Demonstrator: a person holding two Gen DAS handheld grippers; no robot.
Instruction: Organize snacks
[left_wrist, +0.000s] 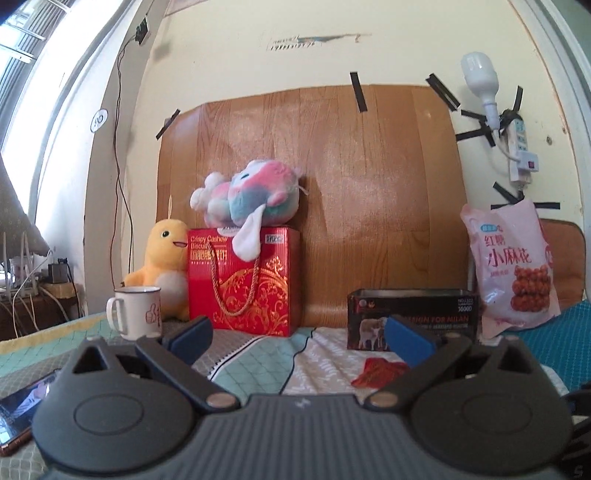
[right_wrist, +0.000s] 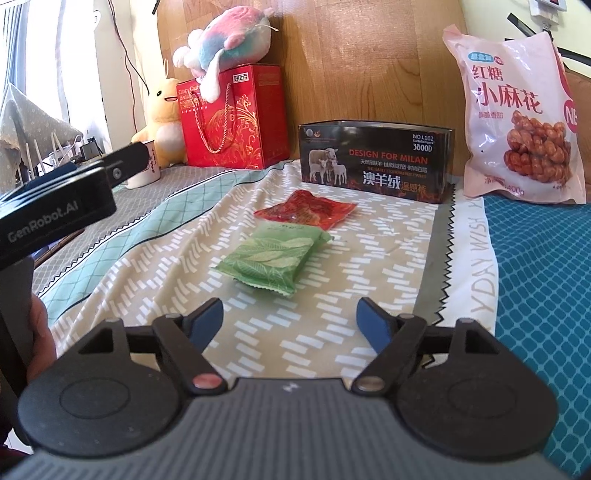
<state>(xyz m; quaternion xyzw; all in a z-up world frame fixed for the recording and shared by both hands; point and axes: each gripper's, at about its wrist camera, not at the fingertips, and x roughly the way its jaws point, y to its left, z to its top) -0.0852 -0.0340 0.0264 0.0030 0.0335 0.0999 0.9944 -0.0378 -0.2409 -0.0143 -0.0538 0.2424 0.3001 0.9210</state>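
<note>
A green snack packet lies on the patterned cloth just ahead of my right gripper, which is open and empty. A red snack packet lies just beyond it, in front of an open black box. A large pink snack bag leans against the wall at the right. In the left wrist view my left gripper is open and empty, held above the cloth. The red packet shows below its right finger, with the black box and pink bag behind. The left gripper's body shows at the right view's left edge.
A red gift box stands at the back with a pastel plush toy on top. A yellow plush and a white mug stand to its left. A phone lies at the left. A spiral notebook lies on the cloth.
</note>
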